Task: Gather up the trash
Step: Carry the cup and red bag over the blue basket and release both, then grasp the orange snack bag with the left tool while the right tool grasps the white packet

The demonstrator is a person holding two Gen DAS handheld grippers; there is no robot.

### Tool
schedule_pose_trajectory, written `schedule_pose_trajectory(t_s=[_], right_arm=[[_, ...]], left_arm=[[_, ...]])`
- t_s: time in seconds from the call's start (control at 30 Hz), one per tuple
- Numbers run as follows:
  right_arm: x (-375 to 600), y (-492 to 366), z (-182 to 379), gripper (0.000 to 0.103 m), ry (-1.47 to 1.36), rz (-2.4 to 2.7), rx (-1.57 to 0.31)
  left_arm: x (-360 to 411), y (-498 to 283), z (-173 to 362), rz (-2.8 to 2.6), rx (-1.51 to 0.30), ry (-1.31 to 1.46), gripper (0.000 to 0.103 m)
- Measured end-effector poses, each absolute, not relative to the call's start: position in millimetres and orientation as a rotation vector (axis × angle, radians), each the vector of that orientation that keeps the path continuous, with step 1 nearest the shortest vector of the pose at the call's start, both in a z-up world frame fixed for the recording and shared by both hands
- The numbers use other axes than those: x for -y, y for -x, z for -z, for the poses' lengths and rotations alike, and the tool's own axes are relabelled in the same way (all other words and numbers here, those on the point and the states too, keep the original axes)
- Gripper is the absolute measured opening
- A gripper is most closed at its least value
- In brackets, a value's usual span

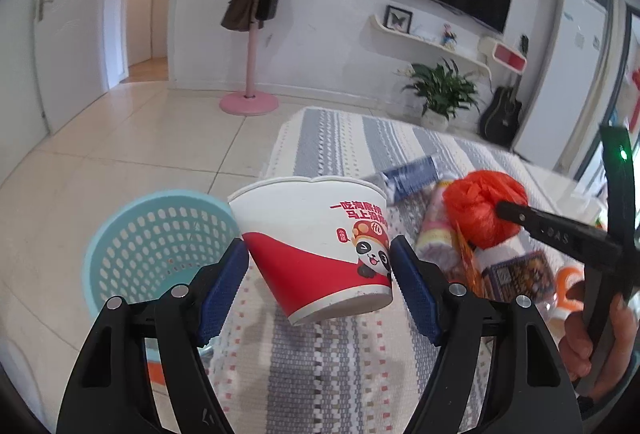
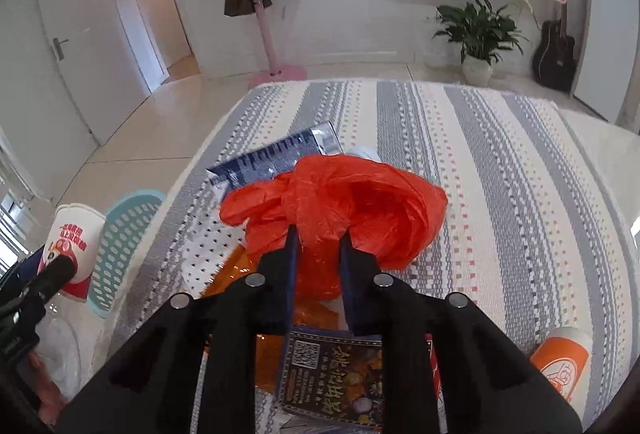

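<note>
Left gripper (image 1: 318, 266) clamped on red/white paper cup (image 1: 320, 246), tilted, above table edge beside blue basket (image 1: 156, 234). Right gripper (image 2: 318, 246) pinching orange plastic bag (image 2: 360, 206) over wrappers on striped cloth (image 2: 500, 162).

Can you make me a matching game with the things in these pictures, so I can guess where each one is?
Things:
1. paper cup
2. orange plastic bag
3. blue basket
4. potted plant

Places:
A. on the floor beside the table
B. held by the left gripper
C. on the floor by the far wall
D. pinched by the right gripper

Pairs: 1-B, 2-D, 3-A, 4-C
</note>
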State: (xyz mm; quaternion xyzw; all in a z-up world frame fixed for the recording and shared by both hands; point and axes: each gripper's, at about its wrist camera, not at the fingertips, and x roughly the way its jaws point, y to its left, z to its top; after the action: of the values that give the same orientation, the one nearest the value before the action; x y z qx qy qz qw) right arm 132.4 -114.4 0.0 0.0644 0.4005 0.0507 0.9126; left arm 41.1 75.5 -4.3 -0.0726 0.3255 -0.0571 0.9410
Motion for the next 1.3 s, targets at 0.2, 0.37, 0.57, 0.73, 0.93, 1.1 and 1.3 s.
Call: schedule_pose_trajectory(t_s=[0.2,0.37,0.57,0.73,0.93,1.1,1.3], right_arm=[[96.8,-115.4,-43.0,0.015,-0.136,-0.166,-0.734],[45.9,-109.0,-78.8,0.015,-0.099,-0.297,-0.673],[-31.3,-113.9,-85.2,0.015,-0.009,-0.437,-0.678],[-89.3,-132.2,-62.0,0.015,0.039,-0.486,-0.735],[-132.0,-159.1,-10.1,0.015,0.056,-0.502,-0.874],[-152.6,-164.2,14.1,0.016,0.075,-0.507,-0.932],[-150.3,-160.5,7.3,0.019,0.083,-0.546,-0.902]], left_arm=[[-111.7,-32.0,-20.0,0.059,-0.611,0.182,0.071],[-171.7,-30.5,-37.9,-0.048,-0.584,0.227,0.071],[-223.0,-41.9,-31.3,-0.14,-0.622,0.262,0.071],[-247.0,-60.0,-10.3,-0.212,-0.691,0.255,0.072],[-261.9,-78.8,22.3,-0.247,-0.775,0.224,0.071],[-264.4,-81.1,36.9,-0.229,-0.796,0.231,0.071],[-263.9,-79.2,39.8,-0.215,-0.794,0.265,0.075]])
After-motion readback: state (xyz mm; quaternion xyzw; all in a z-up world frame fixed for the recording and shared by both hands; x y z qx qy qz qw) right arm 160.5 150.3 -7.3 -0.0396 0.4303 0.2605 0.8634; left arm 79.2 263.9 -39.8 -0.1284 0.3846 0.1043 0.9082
